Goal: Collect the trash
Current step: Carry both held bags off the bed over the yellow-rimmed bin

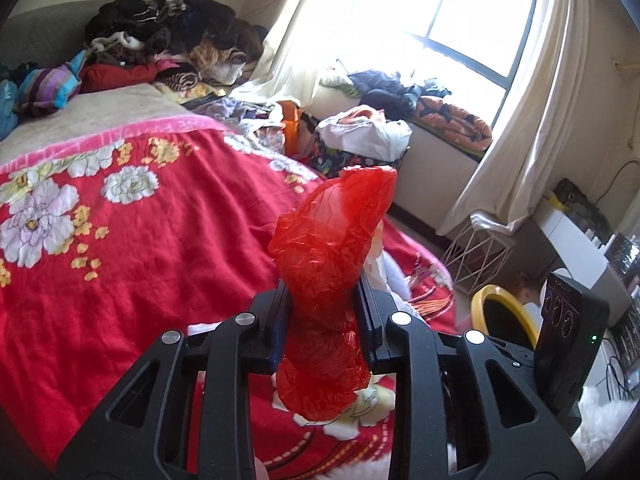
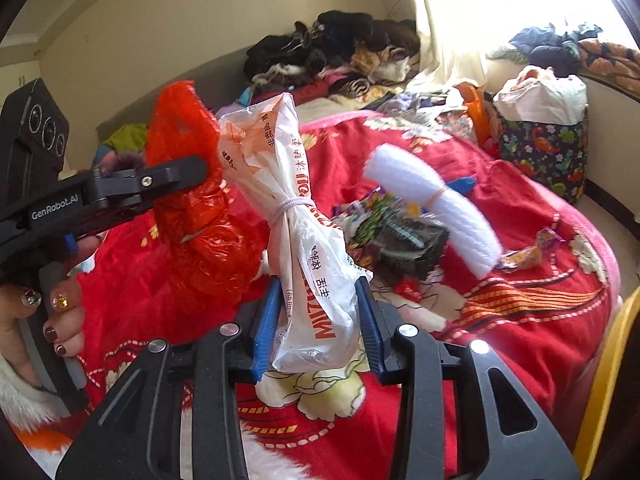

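Above the bed [image 1: 140, 216], we saw the left gripper [image 1: 324, 312] pinching a red bag [image 1: 332, 248] and the right gripper [image 2: 318, 320] clamping a white bag [image 2: 304, 272] (both slippery film); either could slide free.

left gripper [image 1: 324, 312] clamped on red bag [image 1: 332, 256], right gripper [image 2: 318, 320] clamped on white bag [image 2: 304, 248]

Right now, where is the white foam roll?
In the right wrist view the white foam roll lies on the red floral blanket, right of the held white bag, beside the wrapper pile.
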Motion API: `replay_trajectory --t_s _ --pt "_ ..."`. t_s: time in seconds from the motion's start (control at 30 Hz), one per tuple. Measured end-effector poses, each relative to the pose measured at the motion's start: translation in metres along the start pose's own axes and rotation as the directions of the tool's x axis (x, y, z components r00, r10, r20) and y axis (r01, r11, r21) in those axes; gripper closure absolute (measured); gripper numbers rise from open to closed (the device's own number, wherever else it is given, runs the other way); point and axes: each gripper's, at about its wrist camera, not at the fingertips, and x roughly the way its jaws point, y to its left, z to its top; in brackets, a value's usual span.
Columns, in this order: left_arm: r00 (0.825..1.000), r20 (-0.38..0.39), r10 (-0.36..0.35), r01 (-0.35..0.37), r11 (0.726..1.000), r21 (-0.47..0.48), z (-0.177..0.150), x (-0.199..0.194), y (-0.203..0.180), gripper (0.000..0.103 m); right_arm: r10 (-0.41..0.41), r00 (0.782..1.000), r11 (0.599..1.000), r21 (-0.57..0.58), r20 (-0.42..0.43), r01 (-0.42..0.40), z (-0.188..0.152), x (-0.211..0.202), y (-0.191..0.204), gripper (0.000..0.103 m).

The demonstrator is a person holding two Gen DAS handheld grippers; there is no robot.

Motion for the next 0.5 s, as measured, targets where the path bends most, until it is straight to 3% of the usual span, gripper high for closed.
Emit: replay_trajectory --t_s 0.5 --pt "0.994 0.031 -0.101 0.097 0.99 0.1 0.012 0.0 -0.055 0.081 -0.144 0.978 0.988 0.076 0.148 0.134 0.007 -0.062 -0.032 0.067"
